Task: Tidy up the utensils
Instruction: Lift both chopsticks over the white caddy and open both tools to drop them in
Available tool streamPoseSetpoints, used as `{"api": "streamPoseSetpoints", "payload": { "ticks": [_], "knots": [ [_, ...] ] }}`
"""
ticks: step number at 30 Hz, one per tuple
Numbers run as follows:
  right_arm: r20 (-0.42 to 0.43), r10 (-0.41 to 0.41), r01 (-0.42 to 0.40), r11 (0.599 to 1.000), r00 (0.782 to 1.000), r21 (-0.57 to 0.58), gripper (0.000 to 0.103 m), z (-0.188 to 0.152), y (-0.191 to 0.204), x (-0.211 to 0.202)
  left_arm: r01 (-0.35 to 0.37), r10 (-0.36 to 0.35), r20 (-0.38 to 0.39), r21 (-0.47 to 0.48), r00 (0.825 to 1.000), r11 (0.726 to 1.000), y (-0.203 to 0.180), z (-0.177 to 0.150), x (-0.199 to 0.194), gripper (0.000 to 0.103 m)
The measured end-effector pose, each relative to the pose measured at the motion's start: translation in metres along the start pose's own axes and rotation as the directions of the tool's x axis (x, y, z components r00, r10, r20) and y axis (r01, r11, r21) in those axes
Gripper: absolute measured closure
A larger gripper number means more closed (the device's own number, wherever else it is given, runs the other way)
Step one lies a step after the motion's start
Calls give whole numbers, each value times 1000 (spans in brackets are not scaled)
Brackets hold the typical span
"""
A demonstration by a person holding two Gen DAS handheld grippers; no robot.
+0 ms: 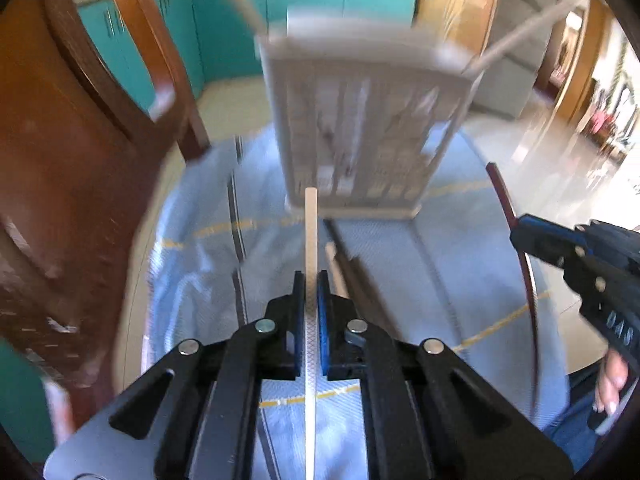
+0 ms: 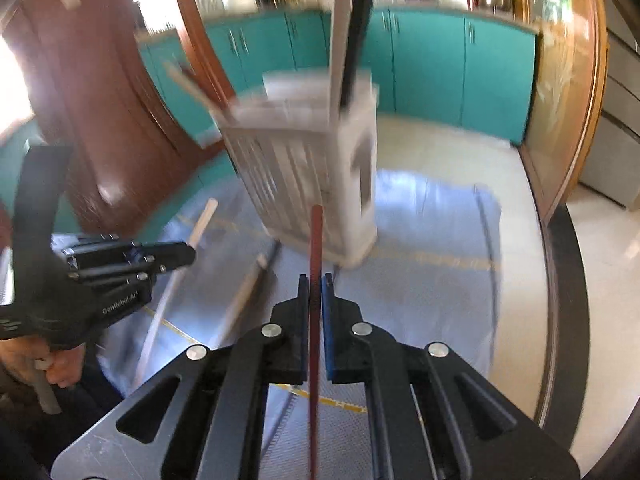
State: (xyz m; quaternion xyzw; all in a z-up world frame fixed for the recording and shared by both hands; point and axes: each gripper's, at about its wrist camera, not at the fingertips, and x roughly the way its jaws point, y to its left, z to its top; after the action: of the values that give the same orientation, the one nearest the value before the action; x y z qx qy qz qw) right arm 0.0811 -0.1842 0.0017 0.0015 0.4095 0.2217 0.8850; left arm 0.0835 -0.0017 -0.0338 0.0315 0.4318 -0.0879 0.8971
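A white slotted utensil caddy point(image 1: 364, 128) stands on a blue cloth point(image 1: 400, 264), with several utensil handles sticking out of its top; it also shows in the right wrist view point(image 2: 304, 172). My left gripper point(image 1: 311, 280) is shut on a white stick-like utensil point(image 1: 311, 232) that points toward the caddy's base. My right gripper point(image 2: 316, 282) is shut on a thin dark red utensil point(image 2: 316, 240) that also points at the caddy. The right gripper shows in the left wrist view point(image 1: 520, 232) with the red utensil point(image 1: 502, 192). The left gripper shows at the left of the right wrist view point(image 2: 188, 250).
A pale wooden utensil point(image 2: 244, 296) and a dark utensil point(image 1: 352, 268) lie on the cloth in front of the caddy. A brown wooden chair point(image 1: 80, 140) stands at the left. Teal cabinets point(image 2: 440, 68) line the back. The round table's dark rim point(image 2: 568, 280) curves at the right.
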Motion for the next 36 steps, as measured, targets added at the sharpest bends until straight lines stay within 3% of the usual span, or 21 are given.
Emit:
{"api": "streamPoseSetpoints", "payload": {
  "ticks": [5,9,18,22,25,27,32,36],
  "knots": [
    [168,74,-73,997,983,-11,96,10,0,-66,45,-43,172,-5,984,999,4,4,-72,96],
    [274,114,-120,993,955,3,96,23,1,-97,71,-62,266,-26,962,997,8,16,-115,96],
    [490,87,-155,983,867,99,96,119,-3,-134,120,-81,487,-48,869,992,14,105,-192,96],
    [580,-12,-131,970,814,204,96,134,-19,-126,127,-41,541,-122,840,984,18,123,-189,96],
    [577,-49,-136,953,816,272,96,137,-30,-112,85,33,533,-194,846,977,26,131,-163,96],
    [577,-45,-154,944,816,291,96,138,-37,-107,83,37,514,-210,857,974,31,136,-149,96],
    [623,-109,-115,944,774,309,96,135,-41,-103,43,70,494,-214,866,976,27,143,-125,96],
    [581,-118,-53,962,805,268,96,131,-37,-81,18,75,437,-205,896,979,19,137,-101,96]
  ]
}}
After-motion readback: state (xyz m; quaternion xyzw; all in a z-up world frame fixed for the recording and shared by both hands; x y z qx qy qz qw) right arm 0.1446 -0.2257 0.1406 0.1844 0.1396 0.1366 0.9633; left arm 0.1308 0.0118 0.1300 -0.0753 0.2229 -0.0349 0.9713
